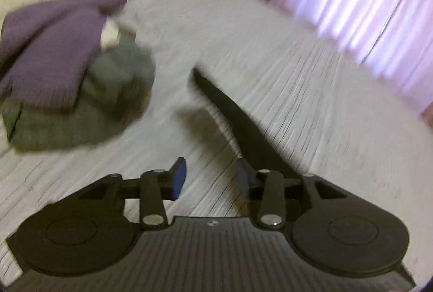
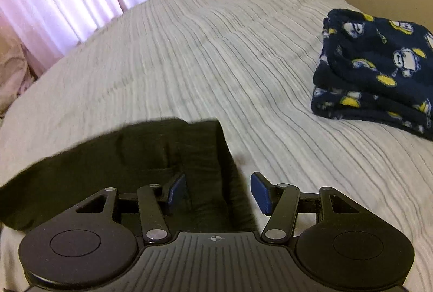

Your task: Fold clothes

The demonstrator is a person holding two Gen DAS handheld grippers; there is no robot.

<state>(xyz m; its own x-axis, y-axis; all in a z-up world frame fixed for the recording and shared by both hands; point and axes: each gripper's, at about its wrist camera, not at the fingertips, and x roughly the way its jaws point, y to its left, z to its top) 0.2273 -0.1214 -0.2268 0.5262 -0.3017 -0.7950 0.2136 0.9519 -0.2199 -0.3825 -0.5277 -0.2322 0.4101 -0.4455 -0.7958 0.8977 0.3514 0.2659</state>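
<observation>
left view, far left: a purple knit lies over a grey-green garment in a loose pile on the bed, all of it smeared by blur.
left view, middle: pale ribbed bedspread, bare between the pile and the curtain.
left gripper: jaws apart, blue pads with a clear gap and only bedspread showing between them.
left view, black cloth: a narrow dark strip runs up from just beside the right-hand pad to a point on the bedspread; whether it touches that pad i cannot tell.
left view, right edge: pink curtain behind the bed.
right view, far left: the same pink curtain along the bed's far side.
right view, black cloth: spread flat on the bedspread low in the picture, under the left-hand pad.
right gripper: jaws apart, nothing pinched; the cloth's edge lies below the gap.
right view, far right: a folded navy fleece with white and yellow figures, well apart from the black cloth.
</observation>
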